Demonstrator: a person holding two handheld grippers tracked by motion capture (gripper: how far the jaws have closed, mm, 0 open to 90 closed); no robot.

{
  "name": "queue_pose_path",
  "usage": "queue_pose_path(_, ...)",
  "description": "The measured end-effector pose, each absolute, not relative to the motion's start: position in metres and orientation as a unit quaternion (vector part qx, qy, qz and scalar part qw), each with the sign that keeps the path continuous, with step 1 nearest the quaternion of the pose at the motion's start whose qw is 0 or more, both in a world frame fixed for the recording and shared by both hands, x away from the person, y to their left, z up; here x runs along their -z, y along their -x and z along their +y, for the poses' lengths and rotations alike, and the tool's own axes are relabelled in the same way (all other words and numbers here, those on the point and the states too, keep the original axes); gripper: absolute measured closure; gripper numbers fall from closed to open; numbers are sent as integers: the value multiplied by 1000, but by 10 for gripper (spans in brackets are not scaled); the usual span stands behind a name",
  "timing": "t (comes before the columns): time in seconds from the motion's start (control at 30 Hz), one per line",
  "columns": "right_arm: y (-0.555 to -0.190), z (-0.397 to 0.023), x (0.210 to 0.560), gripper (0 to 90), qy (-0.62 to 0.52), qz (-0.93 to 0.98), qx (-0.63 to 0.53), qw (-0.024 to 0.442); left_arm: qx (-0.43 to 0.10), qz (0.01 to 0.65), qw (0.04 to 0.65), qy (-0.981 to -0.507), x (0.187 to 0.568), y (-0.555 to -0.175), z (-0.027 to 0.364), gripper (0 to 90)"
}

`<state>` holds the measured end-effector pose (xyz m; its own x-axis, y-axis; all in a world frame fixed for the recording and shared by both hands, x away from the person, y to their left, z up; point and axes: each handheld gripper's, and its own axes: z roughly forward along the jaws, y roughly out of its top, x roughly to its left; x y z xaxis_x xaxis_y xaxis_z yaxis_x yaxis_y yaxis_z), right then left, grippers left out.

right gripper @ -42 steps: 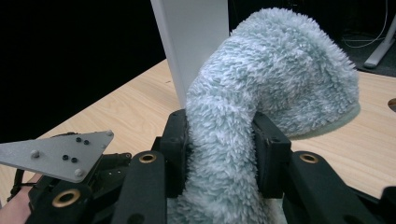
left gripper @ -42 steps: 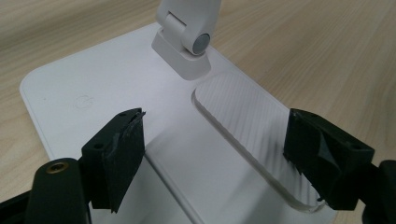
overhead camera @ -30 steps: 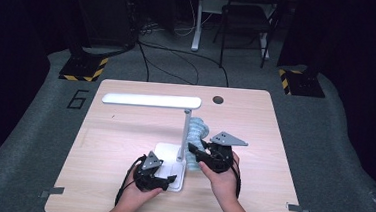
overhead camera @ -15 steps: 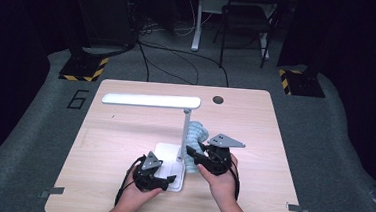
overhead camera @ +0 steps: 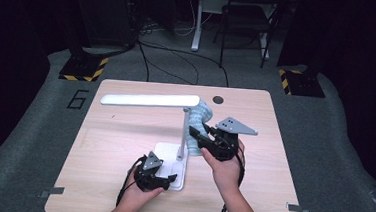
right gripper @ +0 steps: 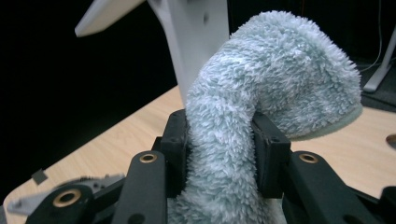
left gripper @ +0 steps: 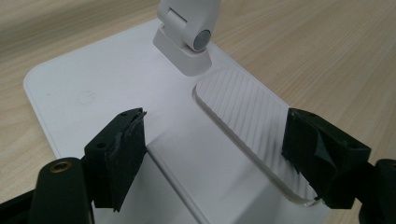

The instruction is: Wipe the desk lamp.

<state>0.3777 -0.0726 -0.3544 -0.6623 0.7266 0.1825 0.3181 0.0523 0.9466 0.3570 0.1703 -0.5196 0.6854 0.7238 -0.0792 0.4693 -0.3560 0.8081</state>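
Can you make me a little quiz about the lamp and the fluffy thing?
1. True or false: the right claw is shut on the fluffy cloth.
2. Which part of the white lamp sits between the left claw's open jaws?
A. its base
B. its head
C. its pole
3. Fill in: the lamp stands on a ____ table.

Key: 1 true. 2 A. 3 wooden.

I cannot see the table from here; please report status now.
Left gripper open over white lamp base. Right gripper shut on fluffy light-blue cloth, beside lamp post. Nothing in the way.
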Motion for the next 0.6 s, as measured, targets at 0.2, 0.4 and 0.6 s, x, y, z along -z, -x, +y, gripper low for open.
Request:
queue_pose_path(0.2,-378,-77,329,627,-359,687,-602,191,-145,372,436,-807,520,-357,170,215)
queue_pose_path(0.4,-378,-74,333,639,-356,687,-604,191,-144,374,438,-805,520,-357,169,215)
queue_pose_path(0.6,-386,-73,369,643,-375,709,-572,169,-149,364,429,-813,519,-357,171,215)
